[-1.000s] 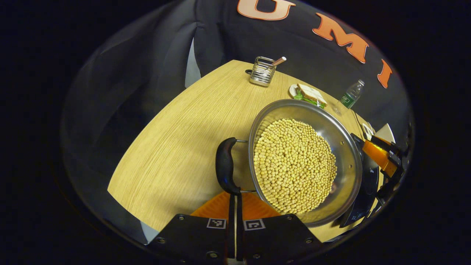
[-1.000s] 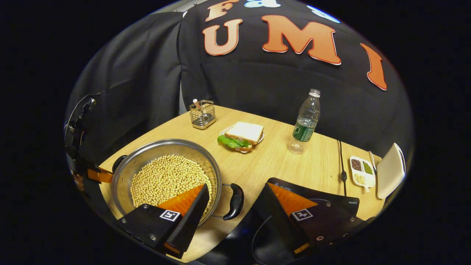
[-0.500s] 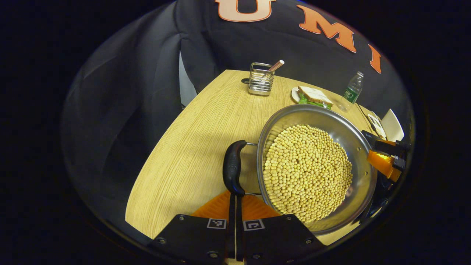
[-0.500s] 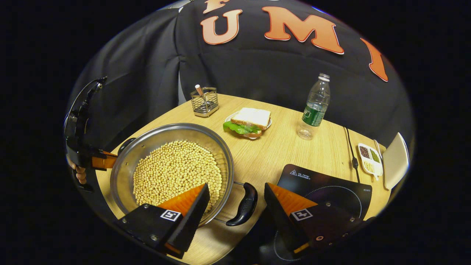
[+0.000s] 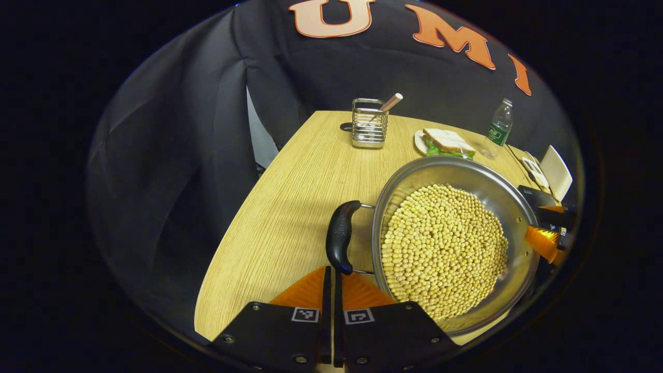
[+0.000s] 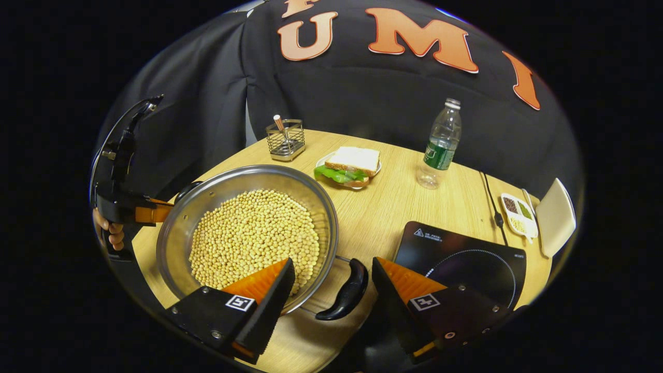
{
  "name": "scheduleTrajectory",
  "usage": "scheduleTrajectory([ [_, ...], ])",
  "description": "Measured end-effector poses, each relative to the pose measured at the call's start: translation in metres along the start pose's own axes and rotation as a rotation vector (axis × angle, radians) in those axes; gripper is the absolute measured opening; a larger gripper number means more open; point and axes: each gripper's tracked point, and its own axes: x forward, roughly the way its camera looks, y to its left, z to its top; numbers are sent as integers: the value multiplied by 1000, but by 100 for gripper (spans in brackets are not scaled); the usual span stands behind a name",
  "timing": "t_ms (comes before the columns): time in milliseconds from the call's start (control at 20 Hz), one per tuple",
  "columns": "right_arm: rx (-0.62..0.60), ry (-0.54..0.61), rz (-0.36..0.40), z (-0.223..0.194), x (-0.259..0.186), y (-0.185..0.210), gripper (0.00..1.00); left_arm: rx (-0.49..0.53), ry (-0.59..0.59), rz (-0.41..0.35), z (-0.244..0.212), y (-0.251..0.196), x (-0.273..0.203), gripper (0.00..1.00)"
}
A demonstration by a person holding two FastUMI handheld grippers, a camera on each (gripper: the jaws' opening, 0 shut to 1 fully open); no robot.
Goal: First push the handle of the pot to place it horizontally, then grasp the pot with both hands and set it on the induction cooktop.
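At the table's [image 5: 290, 207] left edge the left gripper [image 5: 332, 280] has its fingers drawn together to a thin slit, their tips against the lower end of the pot's black left handle [image 5: 339, 235]. Nothing sits between them, so a lift from here would likely slide off that handle. I cannot tell whether the handle lies level yet. The steel pot [image 6: 207, 202] rests on the near left part of the table, heaped with soybeans [image 6: 254, 238] well up its wall. Any tilt, from one side rising first, would probably spill them over the rim. To its right, the right gripper [image 6: 331, 263] is spread wide, one finger over the beans and the other past the black right handle [image 6: 348, 290], which lies in the gap with neither finger on it. Closing off-centre could pinch only the handle's curved end and let the pot swing. The induction cooktop [image 6: 466, 259] waits just beyond, at the near right corner, its top bare. The path looks short, though the pot must clear the cooktop's raised edge. Along the far edge stand a wire holder [image 6: 285, 140], a sandwich [image 6: 352, 163] and a water bottle [image 6: 440, 145], all well away from that path. A cord [image 6: 492, 207] and a divided dish [image 6: 518, 215] lie by the right edge.
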Motion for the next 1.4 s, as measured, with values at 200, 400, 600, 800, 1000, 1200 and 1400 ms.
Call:
scheduleTrajectory([
  [200,11,20,-30,-5,3,-1,93,29,-40,-31,9,0,-11,8],
  [400,18,23,-51,-5,10,-1,94,85,-154,-59,45,-5,-23,66],
  [600,34,67,-58,-15,19,-1,95,115,-146,-99,54,-21,-8,86],
  [800,58,72,-70,-15,27,-2,94,119,-60,-105,41,-26,19,87],
  [1000,53,64,-91,-13,32,-6,84,122,-33,-74,32,-18,35,88],
  [1200,61,51,-107,-11,39,-8,79,102,-36,-86,27,-22,47,89],
  [1400,37,40,-131,-10,44,-8,80,75,-52,-96,25,-25,49,89],
])
